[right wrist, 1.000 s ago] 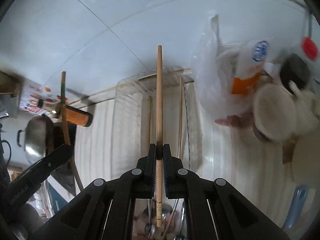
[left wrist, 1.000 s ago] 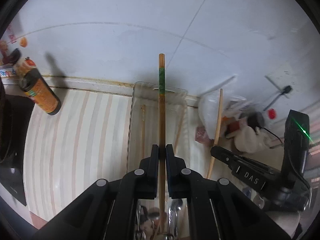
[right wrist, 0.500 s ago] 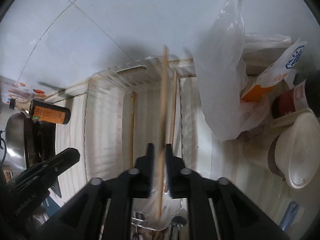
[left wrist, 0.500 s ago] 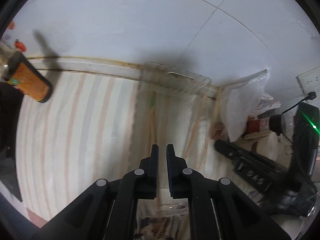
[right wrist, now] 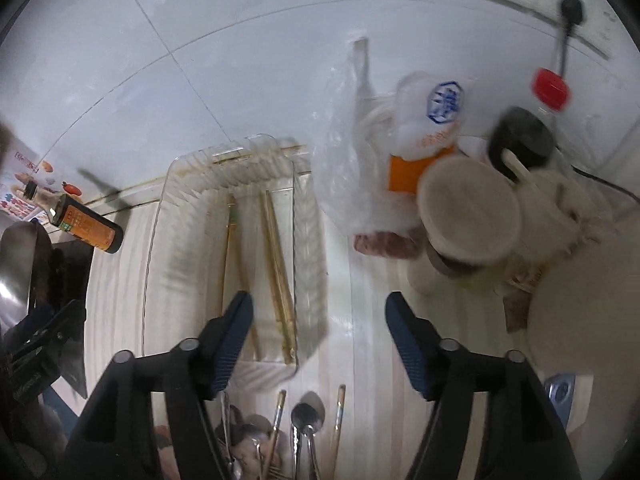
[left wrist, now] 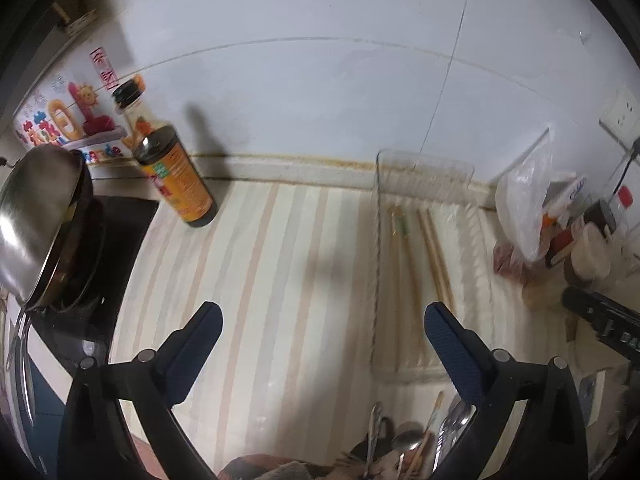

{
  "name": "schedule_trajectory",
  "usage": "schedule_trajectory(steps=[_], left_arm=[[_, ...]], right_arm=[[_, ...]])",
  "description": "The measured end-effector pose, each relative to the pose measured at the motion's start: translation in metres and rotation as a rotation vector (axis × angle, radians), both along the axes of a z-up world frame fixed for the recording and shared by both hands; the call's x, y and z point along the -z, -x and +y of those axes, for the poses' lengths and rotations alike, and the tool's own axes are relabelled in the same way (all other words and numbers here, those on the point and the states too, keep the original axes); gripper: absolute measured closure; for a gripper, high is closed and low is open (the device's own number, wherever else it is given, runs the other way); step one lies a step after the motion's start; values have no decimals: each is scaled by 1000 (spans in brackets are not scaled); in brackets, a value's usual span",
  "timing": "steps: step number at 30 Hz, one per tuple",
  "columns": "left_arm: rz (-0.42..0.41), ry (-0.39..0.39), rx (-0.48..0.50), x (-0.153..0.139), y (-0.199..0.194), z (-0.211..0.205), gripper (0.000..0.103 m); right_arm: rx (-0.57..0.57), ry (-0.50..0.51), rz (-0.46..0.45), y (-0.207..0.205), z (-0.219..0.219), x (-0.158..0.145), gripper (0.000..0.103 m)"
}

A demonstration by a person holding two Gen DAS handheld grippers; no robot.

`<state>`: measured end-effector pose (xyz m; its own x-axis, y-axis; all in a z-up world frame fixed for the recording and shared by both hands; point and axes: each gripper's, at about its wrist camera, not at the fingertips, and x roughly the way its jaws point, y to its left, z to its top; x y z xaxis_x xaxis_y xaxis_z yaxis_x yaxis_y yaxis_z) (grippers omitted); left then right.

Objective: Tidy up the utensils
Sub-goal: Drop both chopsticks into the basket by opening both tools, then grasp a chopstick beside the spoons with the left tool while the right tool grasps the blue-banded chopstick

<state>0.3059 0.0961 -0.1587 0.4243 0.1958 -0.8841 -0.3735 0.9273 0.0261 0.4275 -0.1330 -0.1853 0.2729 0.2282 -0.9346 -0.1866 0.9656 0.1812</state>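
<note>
A clear plastic tray [right wrist: 188, 168] lies on the striped counter against the wall, with several wooden chopsticks [right wrist: 276, 272] lying lengthwise in it. It also shows in the left wrist view [left wrist: 424, 160], with chopsticks [left wrist: 434, 256] inside. My left gripper [left wrist: 318, 330] is open and empty, over the counter left of the tray. My right gripper [right wrist: 320, 316] is open and empty, just above the tray's near right corner. Loose spoons [right wrist: 306, 420] and more chopsticks [right wrist: 338, 420] lie in a pile close below both grippers.
A soy sauce bottle [left wrist: 176, 176] stands at the wall to the left, beside a steel pot [left wrist: 36, 216] on a black stove. Right of the tray are a plastic bag [right wrist: 352, 152], a lidded container [right wrist: 468, 216], bottles and a wall socket [right wrist: 560, 4].
Both grippers held a chopstick a second ago. Both have let go and opened wide, the chopsticks now lie in the tray, and both grippers have drawn back from it.
</note>
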Motion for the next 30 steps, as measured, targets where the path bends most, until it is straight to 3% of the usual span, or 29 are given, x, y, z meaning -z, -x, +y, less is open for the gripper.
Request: schedule_trajectory(steps=[5,10,11,14,16,21,22,23,24,26,30], left_arm=[[44,-11,6,22,22,-3,0],[154,19,7,67,54,-12,0],[184,26,12,79,61,-16,0],[243,39,44,105,79,-30,2],[266,35,59,117,87,-36,4],[296,61,113,134,94,-54,20],[293,70,129,134,94,-59,25],[285,85,148,134,94,-65,30],[277,113,180,133,95,-73,34],[285,160,233,135,95,-88,61],[321,221,331,145,94,-124,71]], right_arm=[[10,7,14,36,-12,11,24],[42,12,129,76,-28,54,25],[47,9,163,84,-30,66,28],[41,2,275,110,-32,105,57],[33,-9,324,125,-30,124,63],[-20,17,378,146,-15,152,68],[-32,39,337,147,-13,149,76],[-42,81,331,149,-11,151,96],[-31,102,317,150,-14,151,97],[12,89,329,150,-26,151,97],[95,104,337,154,-63,151,97]])
